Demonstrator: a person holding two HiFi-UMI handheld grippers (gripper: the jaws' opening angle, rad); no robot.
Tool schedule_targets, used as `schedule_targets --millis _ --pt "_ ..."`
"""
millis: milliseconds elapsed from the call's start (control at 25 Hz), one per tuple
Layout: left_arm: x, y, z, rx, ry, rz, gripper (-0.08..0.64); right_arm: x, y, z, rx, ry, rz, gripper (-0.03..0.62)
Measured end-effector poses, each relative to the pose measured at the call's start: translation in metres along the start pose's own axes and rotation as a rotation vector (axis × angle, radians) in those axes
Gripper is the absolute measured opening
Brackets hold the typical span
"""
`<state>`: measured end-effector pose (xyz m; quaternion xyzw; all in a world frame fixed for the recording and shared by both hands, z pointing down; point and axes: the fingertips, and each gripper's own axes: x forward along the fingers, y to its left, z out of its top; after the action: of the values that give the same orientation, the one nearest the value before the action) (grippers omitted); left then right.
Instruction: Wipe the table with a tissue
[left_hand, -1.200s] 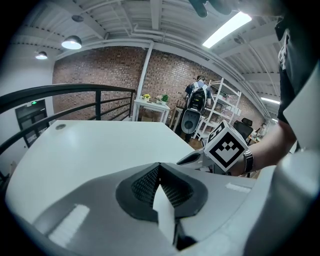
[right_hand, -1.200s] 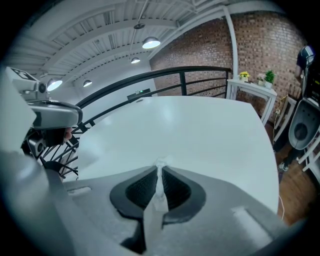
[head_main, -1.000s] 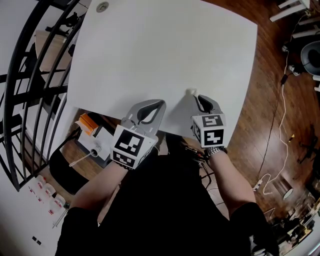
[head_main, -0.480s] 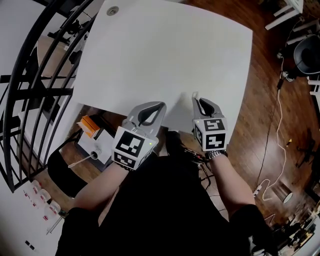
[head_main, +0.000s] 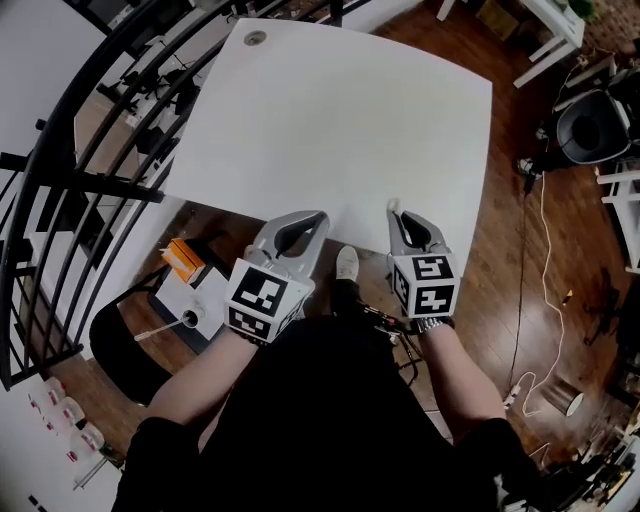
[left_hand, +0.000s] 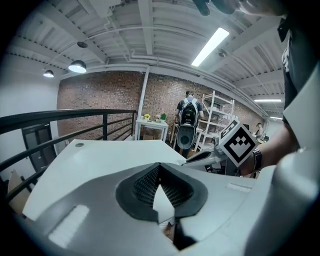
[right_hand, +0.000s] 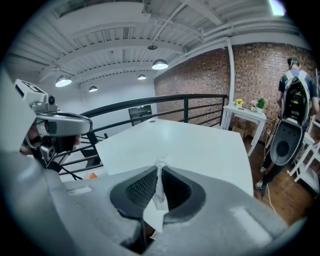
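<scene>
Nearest the camera, the person's dark-clothed torso fills the bottom of the head view, with both bare forearms reaching forward and a metal wristwatch on the right wrist. Each hand holds a grey tool carrying a cube with black-and-white square markers. The left claw hovers at the near edge of the large white rectangular desk; in the left gripper view its ribbed black pads meet at the tips, with nothing pinched between them. The right claw sits just beside it, also at the near edge, and is closed on a thin white crumpled tissue, which stands upright between the pads and pokes out past their tips. Whether the tissue touches the desk cannot be told. Below the desk edge, between the two tools, a white shoe shows on the dark wooden floor, and an orange-and-white box lies to the left. A black metal railing curves along the left side of the desk. Farther off, by a red brick wall, stand a small white side table with plants and a person wearing a backpack.
</scene>
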<state>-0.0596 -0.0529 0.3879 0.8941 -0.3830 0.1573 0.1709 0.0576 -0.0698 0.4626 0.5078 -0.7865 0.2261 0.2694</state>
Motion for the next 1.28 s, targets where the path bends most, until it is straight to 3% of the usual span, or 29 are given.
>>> schedule_targets --millis 480,800,1280 --pt "-0.093 -0.015 0.009 0.069 -0.142 -0.043 0.012 -0.082 0.067 0.014 -0.007 -0.173 -0.097 0.017" --pt "-0.140 -0.027 0.008 0.099 -0.185 -0.070 0.012 -0.128 0.111 0.017 0.006 -0.286 -0.111 0.017" --pt "-0.152 -0.069 0.027 0.093 -0.223 -0.112 0.012 -0.197 0.122 0.023 0.000 -0.385 -0.096 0.017"
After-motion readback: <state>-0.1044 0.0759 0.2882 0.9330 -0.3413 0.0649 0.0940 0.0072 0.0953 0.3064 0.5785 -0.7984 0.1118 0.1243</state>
